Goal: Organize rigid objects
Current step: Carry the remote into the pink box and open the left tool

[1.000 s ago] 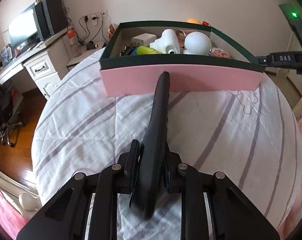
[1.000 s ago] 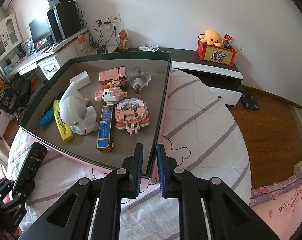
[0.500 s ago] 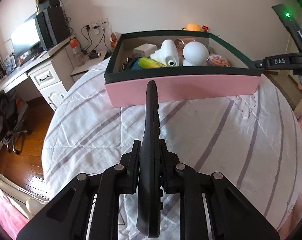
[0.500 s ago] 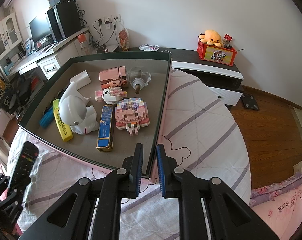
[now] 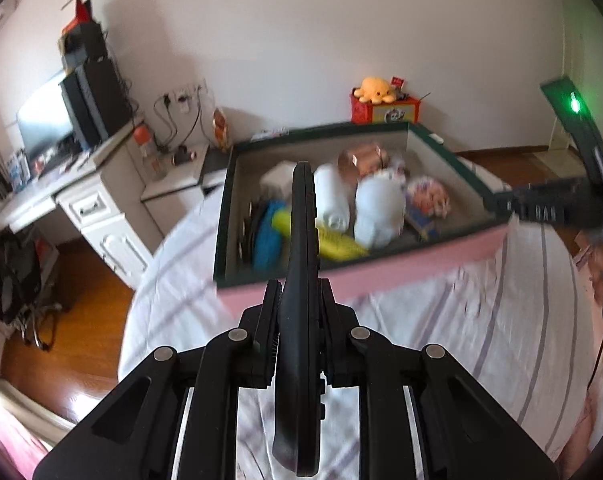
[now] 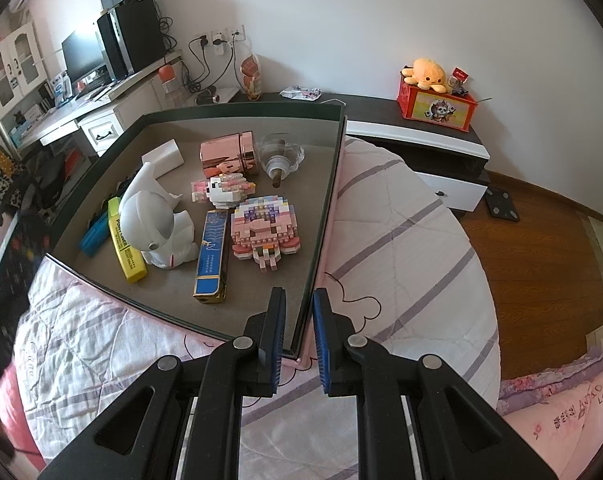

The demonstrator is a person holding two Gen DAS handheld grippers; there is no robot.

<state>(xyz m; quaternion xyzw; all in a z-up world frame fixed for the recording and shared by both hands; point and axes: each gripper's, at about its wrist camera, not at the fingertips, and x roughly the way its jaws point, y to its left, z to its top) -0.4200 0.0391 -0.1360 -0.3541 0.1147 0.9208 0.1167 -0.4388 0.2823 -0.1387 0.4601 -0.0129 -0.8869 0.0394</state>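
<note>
My left gripper (image 5: pixel 299 300) is shut on a black remote control (image 5: pixel 299 264), held edge-up above the bed with its far end over the near wall of the pink box (image 5: pixel 401 276). The box holds a white dolphin figure (image 6: pixel 157 216), a yellow highlighter (image 6: pixel 125 248), a blue pen case (image 6: pixel 211 256), a pink brick model (image 6: pixel 263 228), a rose-gold tin (image 6: pixel 227 156) and other items. My right gripper (image 6: pixel 299 314) straddles the box's right wall (image 6: pixel 325 216) near its front corner, pads close on either side of it. The remote shows as a blur at the right wrist view's left edge (image 6: pixel 11 256).
The box lies on a bed with a white, purple-striped quilt (image 6: pixel 401 232). A white desk with a monitor and speakers (image 6: pixel 113 48) stands at the left. A dark low cabinet (image 6: pixel 413 128) carries a red box with an orange plush. Wood floor lies to the right.
My left gripper has lifted and carried the remote forward, from the quilt in front of the box to above the box's near wall. The right gripper has not moved.
</note>
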